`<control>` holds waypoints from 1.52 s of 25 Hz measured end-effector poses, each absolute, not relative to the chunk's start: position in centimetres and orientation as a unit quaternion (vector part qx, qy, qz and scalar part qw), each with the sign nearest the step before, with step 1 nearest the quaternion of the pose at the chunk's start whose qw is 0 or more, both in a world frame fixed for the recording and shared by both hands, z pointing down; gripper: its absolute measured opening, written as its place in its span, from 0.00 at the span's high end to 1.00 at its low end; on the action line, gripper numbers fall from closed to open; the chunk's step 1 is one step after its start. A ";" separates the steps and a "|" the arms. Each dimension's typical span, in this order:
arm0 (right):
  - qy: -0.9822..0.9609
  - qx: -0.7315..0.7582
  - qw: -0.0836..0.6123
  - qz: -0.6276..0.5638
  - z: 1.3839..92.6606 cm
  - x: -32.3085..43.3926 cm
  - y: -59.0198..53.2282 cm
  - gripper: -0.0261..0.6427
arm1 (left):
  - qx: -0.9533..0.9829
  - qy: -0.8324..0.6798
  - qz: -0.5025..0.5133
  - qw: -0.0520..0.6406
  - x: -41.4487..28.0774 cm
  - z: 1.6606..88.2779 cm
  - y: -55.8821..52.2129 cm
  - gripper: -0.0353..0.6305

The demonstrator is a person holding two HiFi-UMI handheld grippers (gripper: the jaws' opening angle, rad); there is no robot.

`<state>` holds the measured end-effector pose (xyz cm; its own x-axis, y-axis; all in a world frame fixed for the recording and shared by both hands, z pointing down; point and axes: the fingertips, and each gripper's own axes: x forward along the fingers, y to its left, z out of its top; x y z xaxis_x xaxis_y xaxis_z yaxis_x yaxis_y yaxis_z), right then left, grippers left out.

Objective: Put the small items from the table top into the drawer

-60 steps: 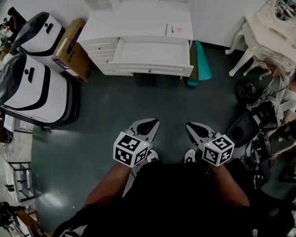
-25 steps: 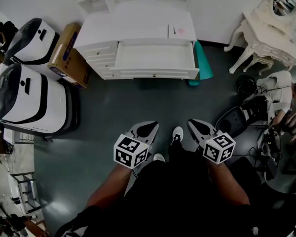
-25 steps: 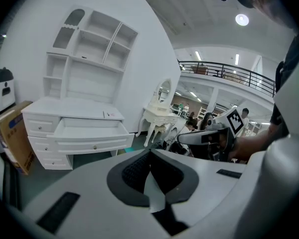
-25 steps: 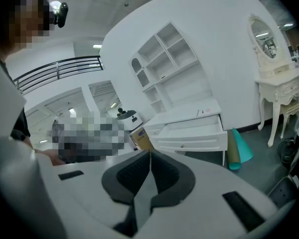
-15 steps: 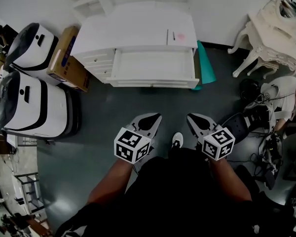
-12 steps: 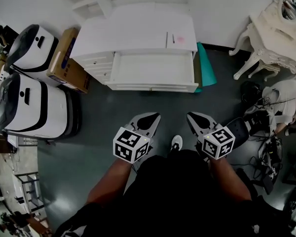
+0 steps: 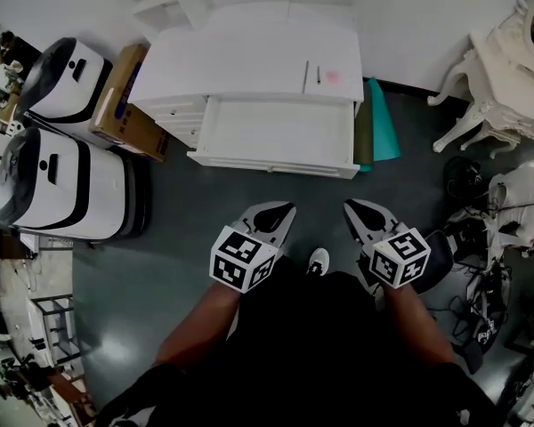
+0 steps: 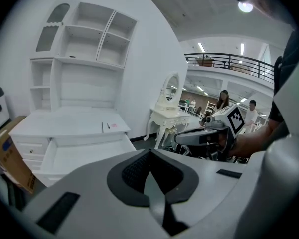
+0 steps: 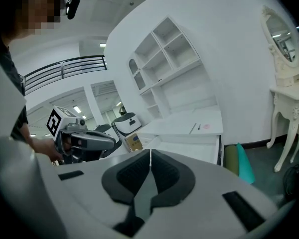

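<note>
A white desk (image 7: 249, 56) stands ahead with its wide drawer (image 7: 276, 136) pulled open and showing nothing inside. On the desk top's right end lie a dark pen (image 7: 318, 76) and a small pink item (image 7: 333, 76) on a white sheet. The left gripper view shows them too, the pen (image 8: 107, 126) and the pink item (image 8: 113, 126). My left gripper (image 7: 280, 208) and right gripper (image 7: 351, 206) hang side by side over the dark floor, well short of the drawer. Both are shut, jaws meeting with nothing between them (image 8: 150, 152) (image 9: 150, 152).
Two white-and-black machines (image 7: 58, 181) and a cardboard box (image 7: 125, 96) stand left of the desk. A teal roll (image 7: 381, 123) leans at the desk's right. An ornate white dressing table (image 7: 516, 78) and cables and gear (image 7: 481, 238) fill the right side. People stand in the background.
The desk and open drawer have drawn closer as the person walks forward. Both grippers stay shut and held in the same pose.
</note>
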<state>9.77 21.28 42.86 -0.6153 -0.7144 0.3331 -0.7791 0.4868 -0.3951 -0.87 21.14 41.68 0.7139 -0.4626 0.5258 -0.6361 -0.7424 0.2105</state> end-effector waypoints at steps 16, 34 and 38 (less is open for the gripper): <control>-0.845 0.449 0.060 0.285 45.3 11.1 17.7 0.92 | 0.902 -0.296 0.242 0.201 -0.3 43.6 16.3 0.94; -0.822 0.480 0.109 0.287 46.5 9.1 5.7 0.92 | 0.899 -0.282 0.246 0.228 -4.1 45.8 3.4 0.94; -0.806 0.507 0.123 0.280 46.5 9.7 2.5 0.92 | 0.905 -0.271 0.242 0.223 -5.2 45.2 -0.1 0.94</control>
